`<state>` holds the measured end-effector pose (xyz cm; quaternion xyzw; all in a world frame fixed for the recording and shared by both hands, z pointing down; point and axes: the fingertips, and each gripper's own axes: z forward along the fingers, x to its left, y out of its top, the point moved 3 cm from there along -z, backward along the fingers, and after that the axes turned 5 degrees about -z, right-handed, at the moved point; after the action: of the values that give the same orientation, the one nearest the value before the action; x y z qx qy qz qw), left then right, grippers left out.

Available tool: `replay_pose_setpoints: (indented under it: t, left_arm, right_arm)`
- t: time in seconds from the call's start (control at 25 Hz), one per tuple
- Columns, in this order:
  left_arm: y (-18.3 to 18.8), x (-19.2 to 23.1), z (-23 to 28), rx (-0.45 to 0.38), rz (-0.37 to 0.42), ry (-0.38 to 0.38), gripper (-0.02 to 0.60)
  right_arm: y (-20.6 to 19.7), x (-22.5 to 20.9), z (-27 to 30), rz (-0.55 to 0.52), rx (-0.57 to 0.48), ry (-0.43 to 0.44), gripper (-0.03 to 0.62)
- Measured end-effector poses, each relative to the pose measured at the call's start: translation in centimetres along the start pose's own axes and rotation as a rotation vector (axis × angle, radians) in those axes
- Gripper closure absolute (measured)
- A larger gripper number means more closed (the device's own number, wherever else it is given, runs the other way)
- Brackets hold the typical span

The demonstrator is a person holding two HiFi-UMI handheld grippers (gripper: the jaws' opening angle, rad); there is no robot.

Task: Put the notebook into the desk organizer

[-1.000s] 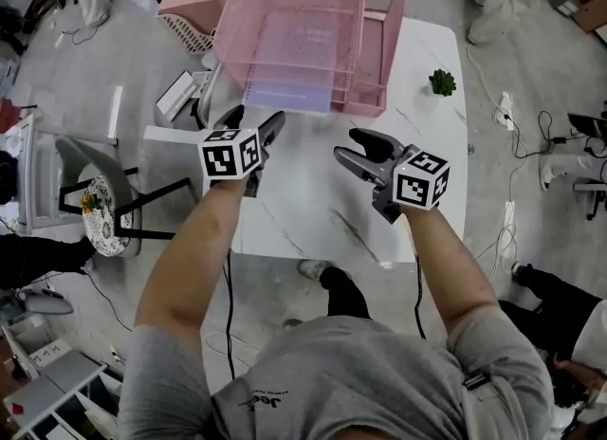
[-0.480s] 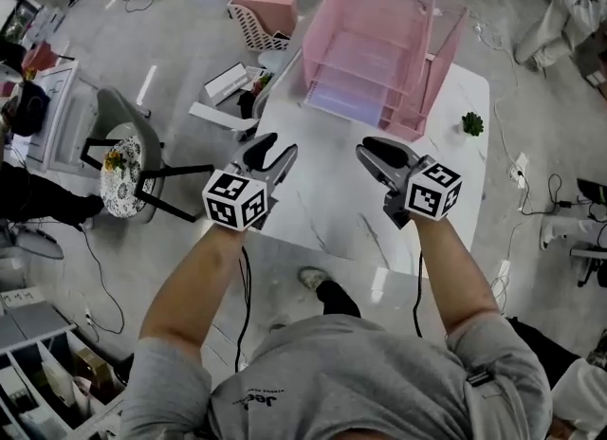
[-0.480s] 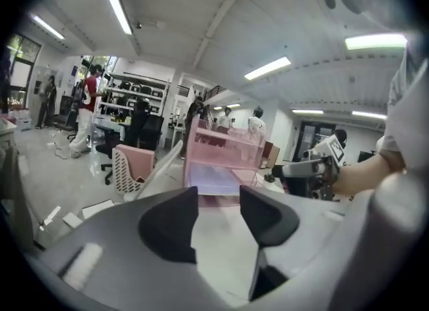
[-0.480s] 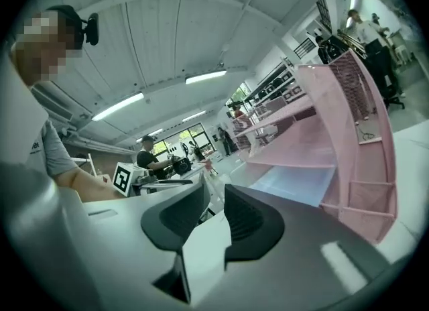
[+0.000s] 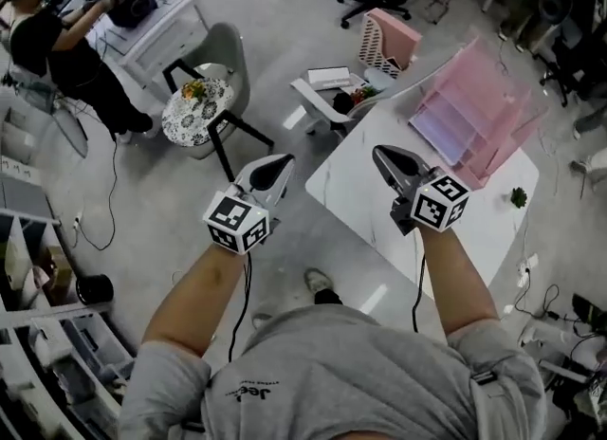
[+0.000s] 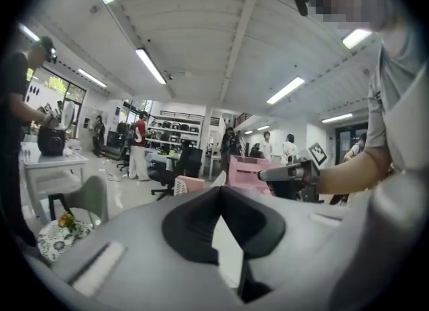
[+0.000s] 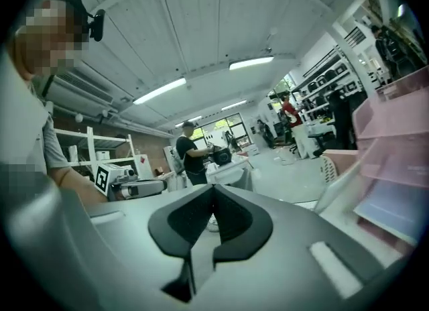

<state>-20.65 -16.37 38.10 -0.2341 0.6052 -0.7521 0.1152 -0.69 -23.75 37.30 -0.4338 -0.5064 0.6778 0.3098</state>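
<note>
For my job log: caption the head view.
Jaws just closed on nothing, left gripper and right gripper near the pink desk organizer on the white table.

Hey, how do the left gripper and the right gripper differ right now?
In the head view the left gripper shows against the floor, the right gripper against the white table. The right gripper is nearer the pink desk organizer than the left gripper. Both have just closed, nothing between their jaws.
</note>
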Motion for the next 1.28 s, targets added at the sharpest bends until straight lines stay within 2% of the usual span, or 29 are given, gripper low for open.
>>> replay_pose_setpoints:
  t: [0.16,0.4,0.64,0.76,0.88,1.0,1.28]
  left_arm:
    - [0.8,2.7,-12.0,-0.085,-0.041,0.152,0.525]
    - [-1.5,5.0,-31.6,-0.145,-0.086,0.422,0.525]
    - [-4.9,4.4,-50.8,-0.174,-0.148,0.708,0.525]
    - [-6.8,3.6,-58.5,-0.192,-0.173,0.821,0.525]
    - [-7.6,2.6,-64.3,-0.248,-0.200,0.894,0.525]
    - [-8.0,1.7,-68.1,-0.275,-0.217,0.942,0.525]
    - [-8.5,1.0,-71.6,-0.274,-0.188,0.964,0.525]
  right_arm:
    - [0.2,8.8,6.9,-0.047,0.029,0.181,0.591]
    - [-2.0,24.3,15.5,-0.107,0.086,0.416,0.591]
    - [-5.0,41.5,22.4,-0.164,0.162,0.668,0.591]
    - [-6.9,48.8,24.4,-0.196,0.189,0.756,0.591]
    - [-8.6,54.6,25.8,-0.220,0.206,0.818,0.591]
    - [-9.6,58.6,26.6,-0.234,0.225,0.851,0.591]
    - [-11.0,63.0,27.1,-0.271,0.257,0.887,0.591]
